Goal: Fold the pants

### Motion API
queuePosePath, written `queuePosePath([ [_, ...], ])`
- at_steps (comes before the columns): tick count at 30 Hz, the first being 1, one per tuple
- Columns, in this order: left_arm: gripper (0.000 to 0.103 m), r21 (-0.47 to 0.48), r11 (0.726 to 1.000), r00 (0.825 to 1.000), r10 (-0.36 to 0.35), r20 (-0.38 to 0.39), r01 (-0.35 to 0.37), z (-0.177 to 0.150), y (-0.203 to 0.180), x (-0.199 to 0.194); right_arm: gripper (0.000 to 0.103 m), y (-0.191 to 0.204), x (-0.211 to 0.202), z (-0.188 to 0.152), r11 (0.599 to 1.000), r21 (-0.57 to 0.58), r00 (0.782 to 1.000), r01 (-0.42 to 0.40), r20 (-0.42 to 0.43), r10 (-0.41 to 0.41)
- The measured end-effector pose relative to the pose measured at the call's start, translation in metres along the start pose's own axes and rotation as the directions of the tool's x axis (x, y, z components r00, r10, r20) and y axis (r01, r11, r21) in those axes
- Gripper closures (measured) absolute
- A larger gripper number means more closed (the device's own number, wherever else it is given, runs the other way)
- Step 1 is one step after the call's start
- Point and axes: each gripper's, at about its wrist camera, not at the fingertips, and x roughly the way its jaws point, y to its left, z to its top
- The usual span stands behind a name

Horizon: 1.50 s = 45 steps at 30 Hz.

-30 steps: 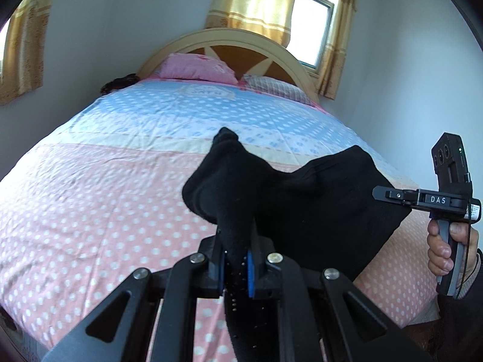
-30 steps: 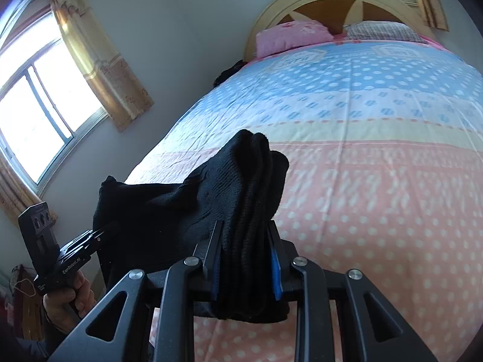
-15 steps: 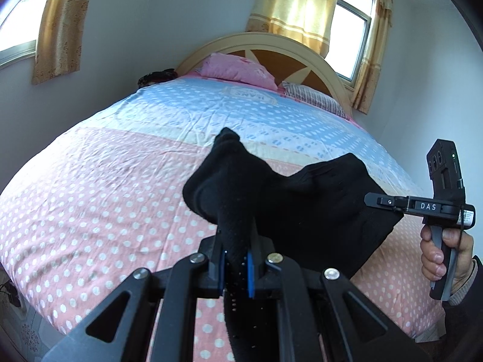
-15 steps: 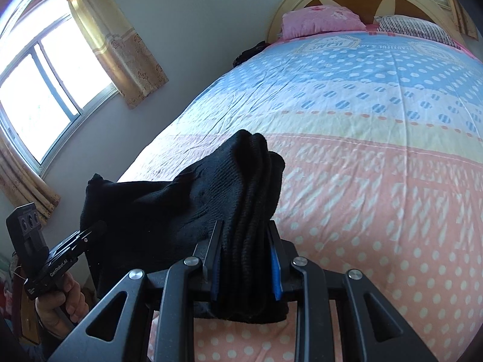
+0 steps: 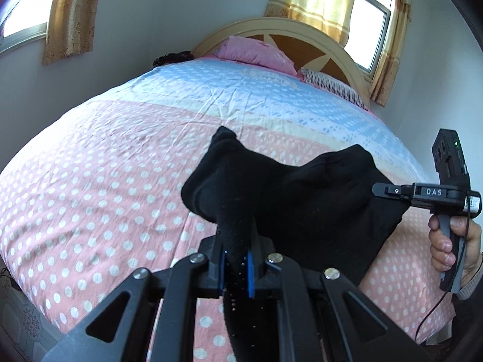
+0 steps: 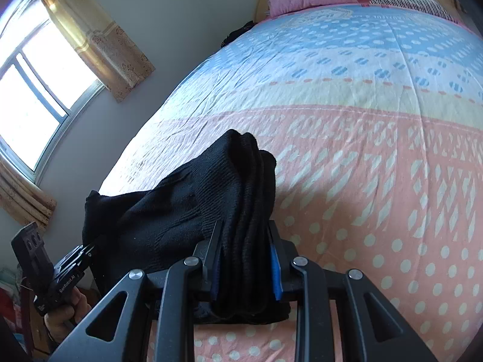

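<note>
Black pants [image 5: 302,199] hang stretched between both grippers above the near part of the bed. My left gripper [image 5: 236,267] is shut on a thin bunch of the cloth, which sticks up past its blue pads. My right gripper [image 6: 246,267] is shut on a thicker, folded bunch of the black pants [image 6: 187,211]. In the left wrist view the right gripper [image 5: 383,189] shows at the far right, held by a hand [image 5: 446,241]. The right wrist view has the left gripper [image 6: 86,250] at the lower left, also in a hand. Cloth below the jaws is hidden.
The bed [image 5: 105,166] has a pink dotted cover near me and blue dotted cover farther off. A pink pillow [image 5: 253,52] and a striped pillow [image 5: 332,84] lie by the wooden headboard [image 5: 302,30]. Curtained windows stand on both walls. A dark item [image 5: 172,58] lies at the bed's far left corner.
Both grippers have come lower and closer to the bed with the pants still held. The view tips down, so more of the pink cover fills the frames.
</note>
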Motion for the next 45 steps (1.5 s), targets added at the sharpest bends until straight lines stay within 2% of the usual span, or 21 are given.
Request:
queuePosePath([
  [3,0.09,0.011,1.0,1.0,0.006,-0.005,-0.006,0.0,-0.003,0.005,0.076,-0.004,0.003,0.0,1.0,0.011,1.0,0.002,-0.005,-0.002],
  [7,0.081,0.026,0.999,0.999,0.038,-0.012,-0.038,0.001,-0.005,0.013,0.074,-0.009,0.008,0.001,1.0,0.028,1.0,0.005,-0.012,-0.004],
  [12,0.058,0.028,0.996,0.996,0.088,-0.011,-0.088,-0.003,0.001,0.02,0.065,-0.026,0.015,0.0,0.997,0.064,0.998,0.052,-0.022,-0.051],
  [14,0.045,0.039,0.992,0.993,0.12,-0.019,-0.119,-0.007,0.002,0.025,0.057,-0.033,0.017,-0.002,0.995,0.089,0.999,0.051,-0.022,-0.05],
  [15,0.042,0.037,0.991,0.991,0.129,-0.021,-0.128,-0.009,0.004,0.026,0.05,-0.036,0.017,-0.002,0.993,0.098,0.998,0.06,-0.018,-0.058],
  [17,0.027,0.015,0.989,0.988,0.15,-0.024,-0.149,-0.012,0.009,0.028,0.047,-0.04,0.014,-0.003,0.992,0.111,0.998,0.067,-0.003,-0.067],
  [20,0.018,-0.011,0.987,0.986,0.163,-0.026,-0.163,-0.017,0.018,0.024,0.046,-0.042,-0.002,-0.005,0.987,0.13,0.993,0.1,0.048,-0.107],
  [22,0.014,-0.028,0.983,0.983,0.18,-0.027,-0.181,-0.02,0.022,0.017,0.045,-0.043,-0.024,-0.007,0.981,0.144,0.983,0.13,0.114,-0.147],
  [24,0.012,-0.036,0.977,0.977,0.211,-0.021,-0.212,-0.022,0.026,0.009,0.045,-0.044,-0.043,-0.011,0.972,0.158,0.968,0.172,0.158,-0.197],
  [28,0.012,-0.069,0.968,0.97,0.242,-0.021,-0.243,-0.025,0.031,-0.003,0.044,-0.042,-0.071,-0.026,0.971,0.156,0.96,0.182,0.186,-0.21],
  [32,0.012,-0.064,0.962,0.964,0.267,0.003,-0.267,-0.024,0.026,-0.018,0.044,-0.029,-0.095,-0.046,0.968,0.135,0.949,0.212,0.209,-0.237],
  [36,0.012,-0.07,0.969,0.968,0.241,0.063,-0.237,-0.016,0.016,-0.041,0.044,-0.004,-0.118,-0.068,0.972,0.111,0.94,0.205,0.254,-0.227],
  [40,0.009,-0.06,0.977,0.968,0.209,0.14,-0.202,-0.007,-0.002,-0.065,0.04,0.033,-0.149,-0.092,0.969,0.052,0.913,0.244,0.326,-0.247],
  [45,0.008,-0.035,0.985,0.958,0.174,0.229,-0.171,0.001,-0.022,-0.092,0.038,0.075,-0.185,-0.12,0.951,-0.017,0.863,0.308,0.426,-0.272],
])
